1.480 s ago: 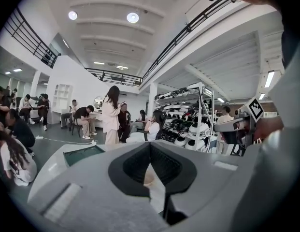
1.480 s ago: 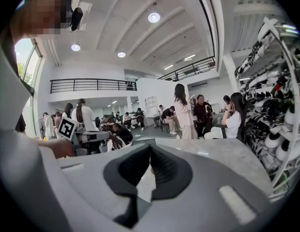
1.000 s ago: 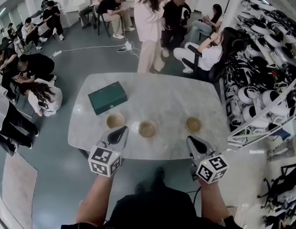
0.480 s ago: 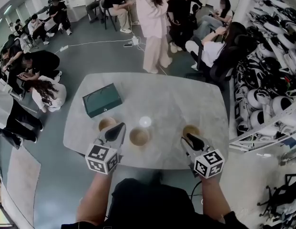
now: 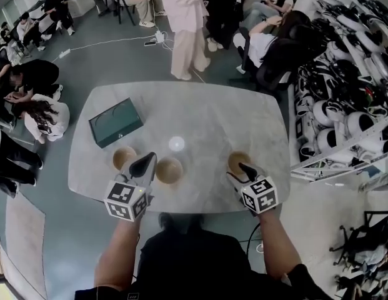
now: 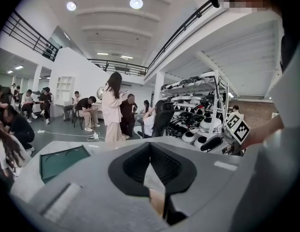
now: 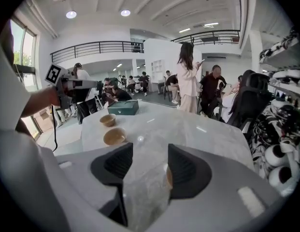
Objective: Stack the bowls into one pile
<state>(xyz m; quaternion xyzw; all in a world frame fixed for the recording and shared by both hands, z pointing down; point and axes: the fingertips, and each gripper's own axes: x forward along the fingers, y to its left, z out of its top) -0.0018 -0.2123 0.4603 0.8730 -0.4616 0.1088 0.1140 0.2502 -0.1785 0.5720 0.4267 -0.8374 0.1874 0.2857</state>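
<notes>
Bright, even indoor light fills all three views. It comes from round ceiling lamps [image 6: 136,3] high above the left gripper [image 5: 148,160] and from a tall window [image 7: 21,47] off to the left of the right gripper [image 5: 242,170]. The pale table [image 5: 200,114] throws back one small white glare spot [image 5: 176,144] just ahead of the grippers and between them; shadows on it are faint and soft. Both gripper views bow strongly toward a black round border. There the near jaws look soft, while the room beyond stays fairly sharp.

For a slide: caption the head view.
Right gripper, jaws just opened, at right bowl, its edge in their gap; shut left gripper between left bowl and middle bowl.
</notes>
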